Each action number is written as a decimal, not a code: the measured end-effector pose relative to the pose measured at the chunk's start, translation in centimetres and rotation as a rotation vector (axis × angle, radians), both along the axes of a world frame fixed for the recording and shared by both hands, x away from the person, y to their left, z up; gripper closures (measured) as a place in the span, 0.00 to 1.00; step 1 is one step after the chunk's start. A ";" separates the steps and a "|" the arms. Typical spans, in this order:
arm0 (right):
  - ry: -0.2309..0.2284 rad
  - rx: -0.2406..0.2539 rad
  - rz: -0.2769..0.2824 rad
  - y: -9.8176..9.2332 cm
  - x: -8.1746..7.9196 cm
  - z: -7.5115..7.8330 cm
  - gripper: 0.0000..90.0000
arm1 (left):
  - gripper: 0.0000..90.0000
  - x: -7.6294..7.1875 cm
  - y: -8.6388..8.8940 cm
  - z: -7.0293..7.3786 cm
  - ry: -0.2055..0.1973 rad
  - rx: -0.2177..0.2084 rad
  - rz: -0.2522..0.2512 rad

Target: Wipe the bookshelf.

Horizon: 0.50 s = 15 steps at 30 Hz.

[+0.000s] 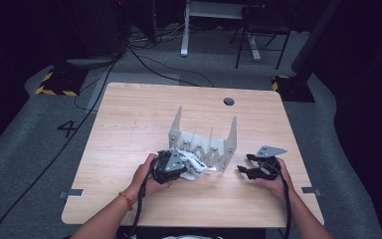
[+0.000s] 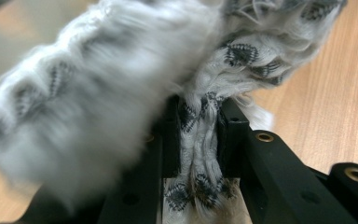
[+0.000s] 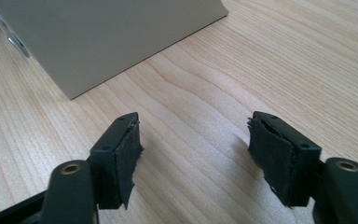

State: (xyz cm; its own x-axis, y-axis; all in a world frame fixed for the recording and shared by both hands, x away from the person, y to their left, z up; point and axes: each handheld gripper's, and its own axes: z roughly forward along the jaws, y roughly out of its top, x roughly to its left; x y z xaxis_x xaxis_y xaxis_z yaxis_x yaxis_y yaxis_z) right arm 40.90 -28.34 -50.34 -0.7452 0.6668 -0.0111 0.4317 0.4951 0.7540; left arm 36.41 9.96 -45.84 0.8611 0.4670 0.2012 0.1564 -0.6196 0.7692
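The left claw is clamped on the fluffy sock, just before the grey rack; the right claw, jaws apart, waits empty at the rack's right

Fuzzy cloth before rack, on table

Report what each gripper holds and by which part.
The left gripper pinches a bunched fold of the fuzzy white, dark-patterned cloth. The right gripper is open over the table, holding nothing.

Light wooden table bears a grey rack and fluffy cloth
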 end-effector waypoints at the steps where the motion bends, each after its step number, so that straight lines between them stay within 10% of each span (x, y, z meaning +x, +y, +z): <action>1: 0.000 0.000 0.002 0.0 0.0 0.0 0.34 | 0.84 0.0 0.7 0.5 -0.015 -0.027 0.013; 10: 0.006 -0.003 0.012 0.1 0.1 0.0 0.32 | 0.84 -0.4 3.9 4.8 -0.130 -0.242 0.085; 15: 0.006 -0.002 0.014 0.1 0.1 0.0 0.32 | 0.85 0.1 4.4 4.0 -0.102 -0.243 0.084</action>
